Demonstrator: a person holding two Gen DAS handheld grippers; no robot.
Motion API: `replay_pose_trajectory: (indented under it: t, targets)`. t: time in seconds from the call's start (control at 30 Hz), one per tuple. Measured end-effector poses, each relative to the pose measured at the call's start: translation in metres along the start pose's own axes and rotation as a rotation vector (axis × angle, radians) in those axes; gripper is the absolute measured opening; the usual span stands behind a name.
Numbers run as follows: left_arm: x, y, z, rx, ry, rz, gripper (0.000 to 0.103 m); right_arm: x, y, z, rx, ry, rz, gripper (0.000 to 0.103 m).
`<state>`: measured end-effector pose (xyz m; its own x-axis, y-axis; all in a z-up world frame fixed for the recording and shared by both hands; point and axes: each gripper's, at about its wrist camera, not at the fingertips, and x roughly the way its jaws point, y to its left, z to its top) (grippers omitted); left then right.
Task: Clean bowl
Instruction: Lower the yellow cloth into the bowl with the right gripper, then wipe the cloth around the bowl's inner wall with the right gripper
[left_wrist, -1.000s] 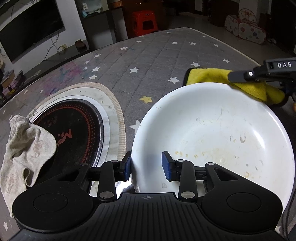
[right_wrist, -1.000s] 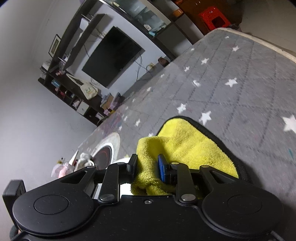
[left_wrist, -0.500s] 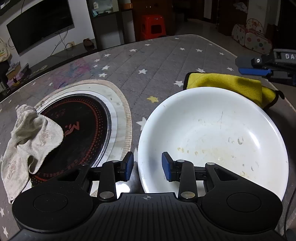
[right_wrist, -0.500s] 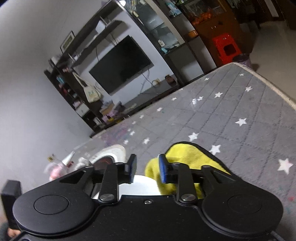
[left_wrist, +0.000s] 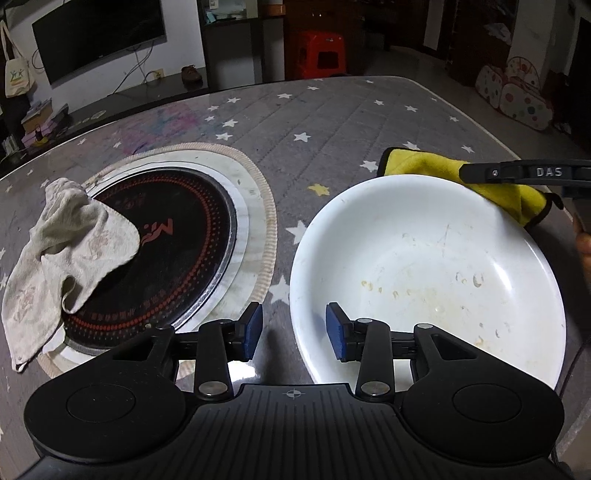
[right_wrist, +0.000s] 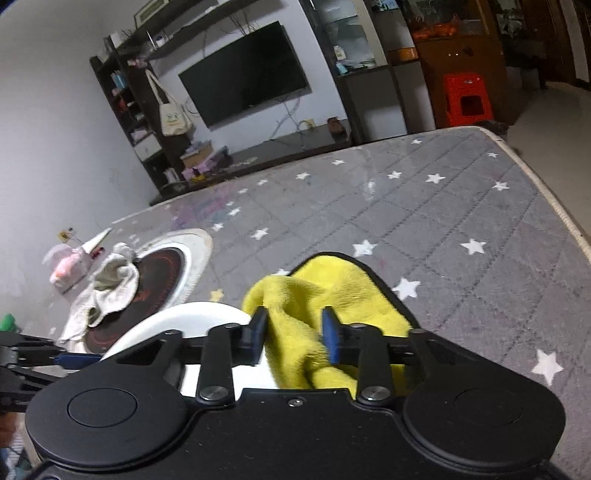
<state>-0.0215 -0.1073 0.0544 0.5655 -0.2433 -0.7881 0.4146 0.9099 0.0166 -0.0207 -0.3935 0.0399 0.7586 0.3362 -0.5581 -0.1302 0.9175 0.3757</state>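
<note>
A wide white bowl (left_wrist: 424, 273) with dried food specks sits on the grey star-patterned table; its rim also shows in the right wrist view (right_wrist: 192, 314). My left gripper (left_wrist: 293, 332) is open, its fingers straddling the bowl's near-left rim without closing on it. A yellow cloth (left_wrist: 491, 181) lies at the bowl's far right edge. In the right wrist view the yellow cloth (right_wrist: 332, 291) bunches up between the open fingers of my right gripper (right_wrist: 293, 334). The right gripper's finger (left_wrist: 517, 172) shows over the cloth in the left wrist view.
A round black induction hob (left_wrist: 155, 251) is set in the table left of the bowl, with a crumpled beige rag (left_wrist: 62, 258) on its left edge. The table edge (right_wrist: 554, 206) runs along the right. A pink toy (right_wrist: 70, 266) lies far left.
The right gripper lifted off the yellow cloth half a second ago and has come back down with the cloth between its open fingers. The left gripper backed slightly off the bowl rim.
</note>
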Motion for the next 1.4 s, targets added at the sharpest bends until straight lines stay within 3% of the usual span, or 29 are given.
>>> replay_pose_trajectory:
  t: [0.33, 0.6, 0.7, 0.83, 1.03, 1.4]
  targets:
    - [-0.005, 0.002, -0.005, -0.027, -0.004, -0.005, 0.043, -0.034, 0.019, 0.018, -0.033, -0.120, 0.015, 0.017]
    - [-0.004, 0.002, -0.009, -0.037, 0.001, -0.013, 0.045, -0.081, 0.046, 0.032, -0.001, -0.221, 0.161, 0.017]
    - [-0.003, 0.001, -0.010, -0.041, 0.003, -0.017, 0.045, -0.085, 0.054, 0.025, -0.002, -0.204, 0.199, 0.017]
    - [-0.002, -0.001, -0.012, -0.039, 0.006, -0.019, 0.045, -0.064, 0.049, -0.001, 0.059, -0.110, 0.215, 0.017]
    - [0.000, -0.001, -0.013, -0.040, 0.011, -0.016, 0.045, -0.026, 0.040, -0.040, 0.061, 0.011, 0.124, 0.017]
    - [0.002, -0.004, -0.014, -0.034, 0.015, -0.009, 0.045, -0.021, 0.064, -0.062, -0.121, 0.044, 0.013, 0.022]
